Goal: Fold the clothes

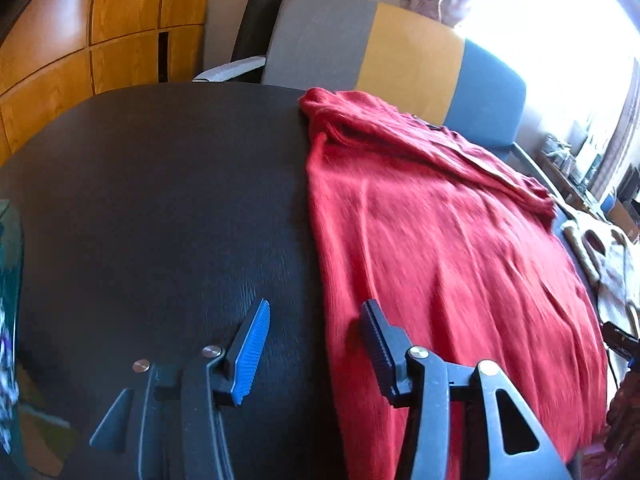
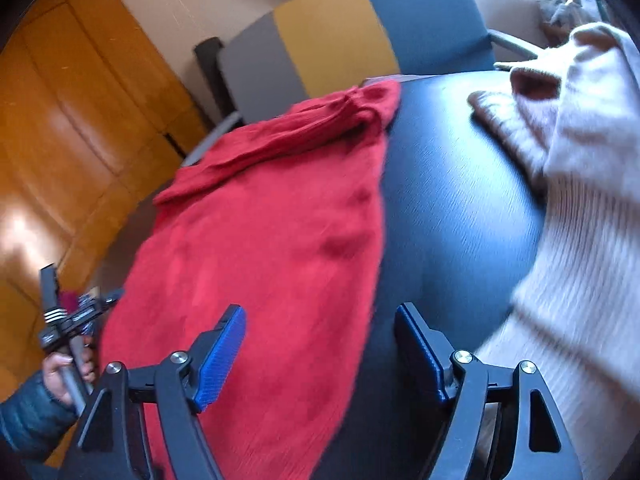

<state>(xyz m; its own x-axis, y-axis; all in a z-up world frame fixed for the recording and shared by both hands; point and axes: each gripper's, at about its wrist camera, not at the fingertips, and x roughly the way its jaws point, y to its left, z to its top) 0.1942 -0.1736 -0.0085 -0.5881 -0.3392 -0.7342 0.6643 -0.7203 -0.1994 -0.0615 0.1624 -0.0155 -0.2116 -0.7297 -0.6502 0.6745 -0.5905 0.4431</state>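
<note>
Red garment (image 1: 440,248) was spread flat on dark table (image 1: 160,208), frame centre-right. Left gripper (image 1: 316,344) was held spread, empty, straddling garment's left edge. Right gripper (image 2: 320,352) likewise spread, empty. Cream sweater (image 2: 580,200) was seen at right.

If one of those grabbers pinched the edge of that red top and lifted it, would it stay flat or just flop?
Probably flop: the red knit top lies limp on the dark table, with soft wrinkles and a bunched far end. It looks thin, so likely light. Pushed, it would probably crumple rather than slide whole. Both the left gripper and the right gripper are open, holding nothing.
</note>
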